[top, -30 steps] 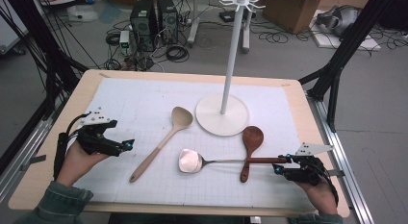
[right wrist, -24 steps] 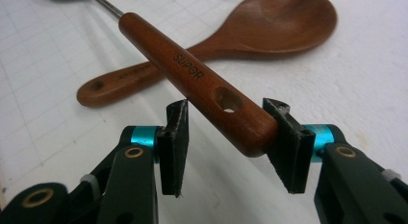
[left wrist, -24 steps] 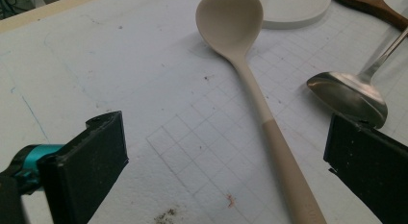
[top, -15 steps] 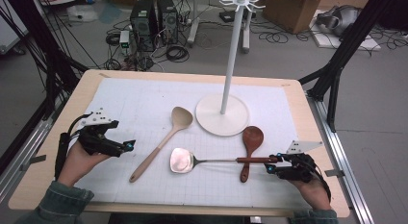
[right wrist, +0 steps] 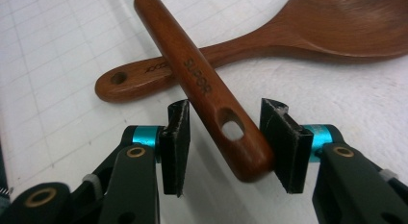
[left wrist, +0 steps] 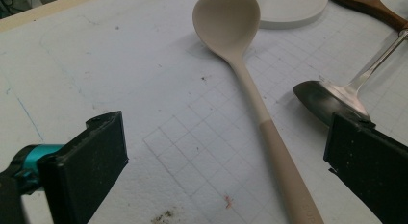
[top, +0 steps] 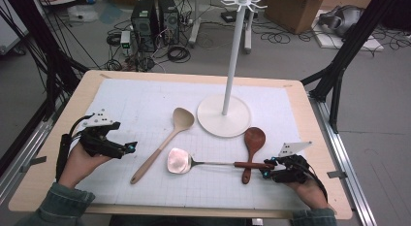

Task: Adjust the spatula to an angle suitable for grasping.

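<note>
On the left part of the white grid mat [top: 145, 109], the left gripper [top: 127, 147] rests in the person's left hand [top: 80, 163] and points to the right. Its jaws are wide apart with nothing between them; in the left gripper view only bare mat lies between the two black pads.

Just to the right of it lies the pale wooden spoon [top: 162, 141]. It lies diagonally, with the bowl up and to the right, near the white round base of the hanging stand [top: 224, 115], and the handle goes down to the left. The stand's pole rises upright from that base.

Next comes the metal ladle with the wooden handle [top: 194, 163]. Its shiny bowl lies just beside the pale spoon's handle, and the long handle runs level to the right. This handle crosses over the handle of the dark brown wooden spoon [top: 252, 146], whose bowl lies close to the stand's base.

At the right, the right gripper [top: 267, 168] sits in the person's right hand [top: 308, 189]. In the right gripper view the ladle's handle end [right wrist: 231, 137], with its hanging hole, lies slanted between the half-open jaws. It touches the right pad [right wrist: 281, 142], while a clear gap remains at the left pad [right wrist: 175, 147], so the jaws are not clamped on it.
</note>
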`<control>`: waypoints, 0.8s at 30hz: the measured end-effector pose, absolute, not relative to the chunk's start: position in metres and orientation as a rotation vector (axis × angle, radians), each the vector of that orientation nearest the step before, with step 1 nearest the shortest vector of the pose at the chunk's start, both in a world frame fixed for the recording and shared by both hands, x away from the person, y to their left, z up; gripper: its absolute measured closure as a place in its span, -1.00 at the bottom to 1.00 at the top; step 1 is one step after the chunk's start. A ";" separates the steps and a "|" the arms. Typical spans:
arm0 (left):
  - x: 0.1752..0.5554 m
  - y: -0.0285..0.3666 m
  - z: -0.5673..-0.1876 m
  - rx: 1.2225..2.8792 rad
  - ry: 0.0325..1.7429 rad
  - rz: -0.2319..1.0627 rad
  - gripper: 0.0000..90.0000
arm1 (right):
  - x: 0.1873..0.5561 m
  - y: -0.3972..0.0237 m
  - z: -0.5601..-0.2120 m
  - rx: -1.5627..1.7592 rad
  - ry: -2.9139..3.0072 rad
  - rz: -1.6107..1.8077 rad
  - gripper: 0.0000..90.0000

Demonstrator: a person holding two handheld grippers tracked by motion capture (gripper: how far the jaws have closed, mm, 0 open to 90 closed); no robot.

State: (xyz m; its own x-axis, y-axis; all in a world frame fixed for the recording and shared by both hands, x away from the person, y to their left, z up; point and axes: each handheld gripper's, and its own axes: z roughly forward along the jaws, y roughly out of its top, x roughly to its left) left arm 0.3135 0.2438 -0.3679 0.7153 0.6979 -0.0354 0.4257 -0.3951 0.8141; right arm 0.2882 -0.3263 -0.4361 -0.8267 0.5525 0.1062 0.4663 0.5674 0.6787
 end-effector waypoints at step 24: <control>0.314 0.235 -0.370 2.058 0.815 0.368 -0.96 | 0.293 -0.326 -0.434 0.691 2.774 1.136 0.38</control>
State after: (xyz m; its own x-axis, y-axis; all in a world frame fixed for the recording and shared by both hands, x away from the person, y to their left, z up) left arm 0.3135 0.2353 -0.3703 0.7424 0.6688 -0.0400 0.4125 -0.4093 0.8138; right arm 0.2930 -0.3257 -0.4339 -0.8971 0.4288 0.1067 0.3805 0.6270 0.6798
